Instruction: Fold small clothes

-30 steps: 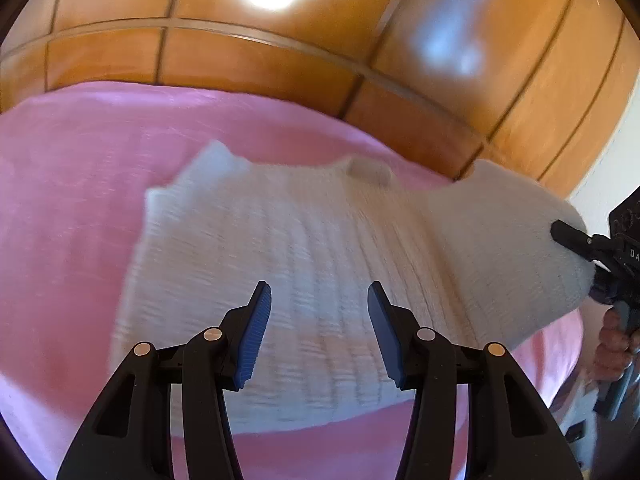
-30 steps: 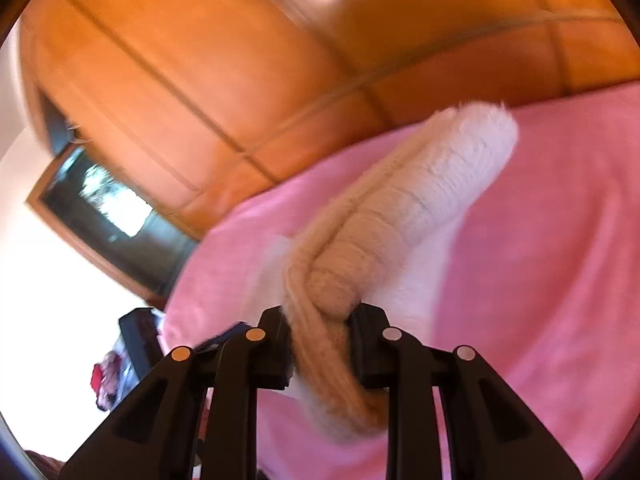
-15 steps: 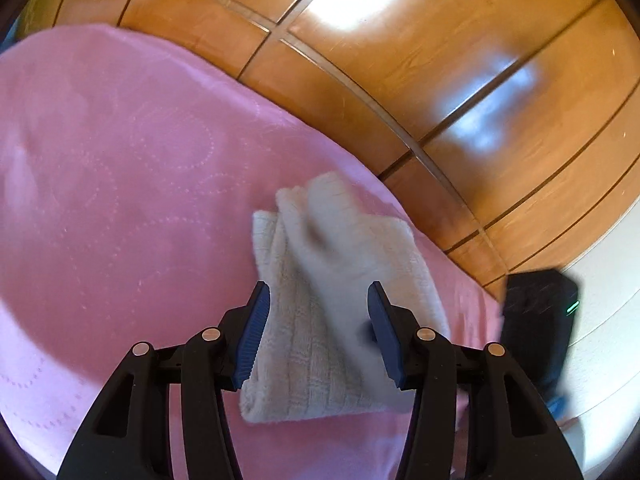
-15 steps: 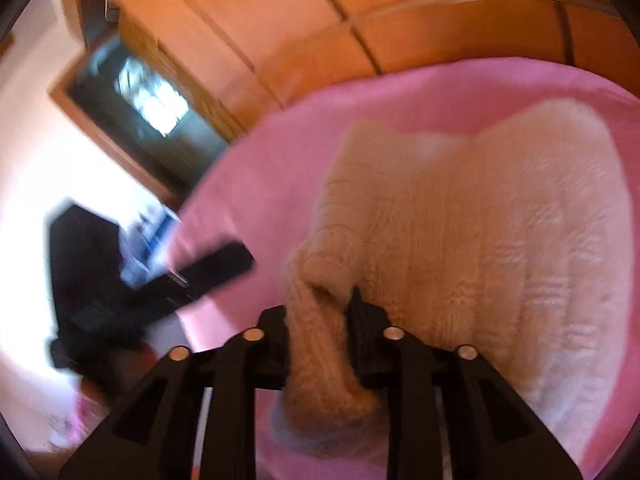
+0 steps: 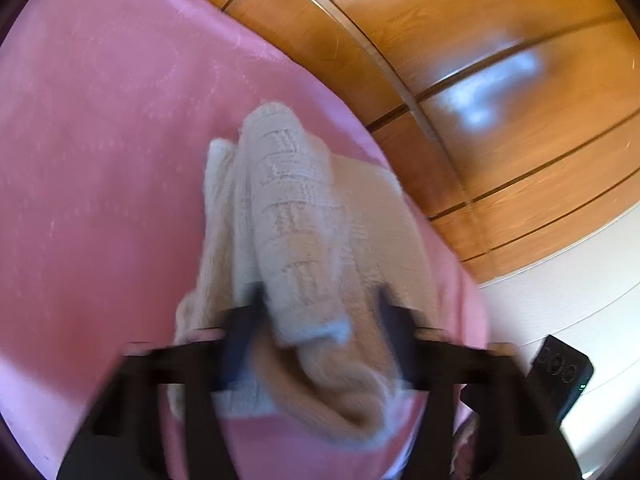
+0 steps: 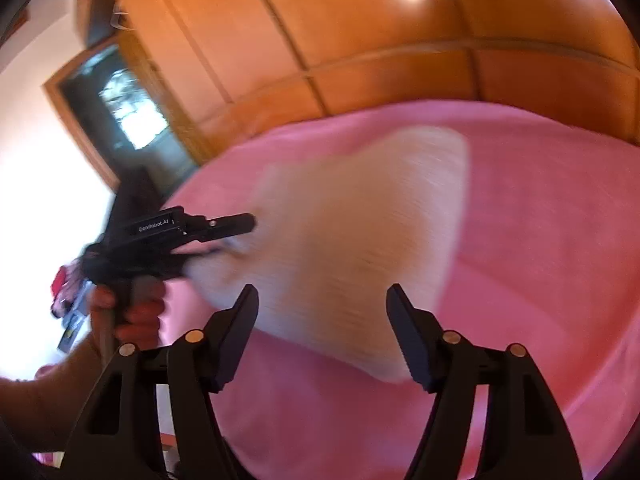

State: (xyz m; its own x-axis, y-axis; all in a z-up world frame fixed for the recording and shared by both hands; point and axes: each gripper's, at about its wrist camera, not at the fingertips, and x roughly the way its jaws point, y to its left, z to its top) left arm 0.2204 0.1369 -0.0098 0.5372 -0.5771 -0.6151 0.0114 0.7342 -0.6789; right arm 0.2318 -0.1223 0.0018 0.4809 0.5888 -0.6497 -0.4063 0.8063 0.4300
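A small cream knitted sweater (image 5: 296, 216) lies folded over on a pink bedspread (image 5: 100, 152). My left gripper (image 5: 316, 320) is blurred, its fingers spread wide around the near edge of the sweater, whose bunched fabric fills the gap between them. In the right wrist view the sweater (image 6: 360, 240) is a blurred cream patch on the bedspread (image 6: 540, 260), and the left gripper (image 6: 248, 222) reaches its left edge. My right gripper (image 6: 322, 332) is open and empty, just in front of the sweater.
A glossy wooden wardrobe (image 5: 480, 80) runs behind the bed. A dark window or mirror in a wooden frame (image 6: 124, 108) is at the left. A black device (image 5: 560, 372) sits off the bed's right edge. White wall is at the right.
My right gripper has opened and let go of the sweater and drawn back. My left gripper has moved forward onto the sweater's near edge. The sweater now lies folded.
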